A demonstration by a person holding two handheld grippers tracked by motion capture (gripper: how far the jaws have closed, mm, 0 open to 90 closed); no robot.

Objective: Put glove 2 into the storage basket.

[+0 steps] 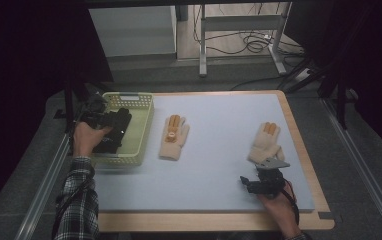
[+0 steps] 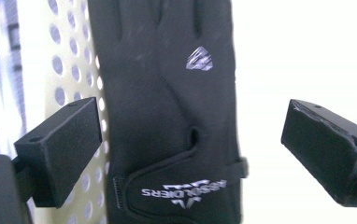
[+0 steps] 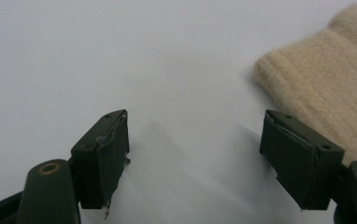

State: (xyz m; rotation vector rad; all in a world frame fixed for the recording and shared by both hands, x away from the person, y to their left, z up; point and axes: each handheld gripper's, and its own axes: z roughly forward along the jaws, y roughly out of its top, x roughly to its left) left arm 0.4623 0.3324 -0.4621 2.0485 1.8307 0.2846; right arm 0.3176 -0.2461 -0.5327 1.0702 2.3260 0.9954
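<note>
Lying between the spread left tool (image 2: pixel 190 149) jaws, black glove (image 2: pixel 167 107), in basket (image 2: pixel 64 70)

Metal frame (image 1: pixel 239 37) (cables (image 1: pixel 251 42) beneath)

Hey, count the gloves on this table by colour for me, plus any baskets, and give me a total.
Beige gloves: 2, one mid-table, one at the right
Black gloves: 1, in the basket
Baskets: 1, yellow-green
Total: 4
</note>
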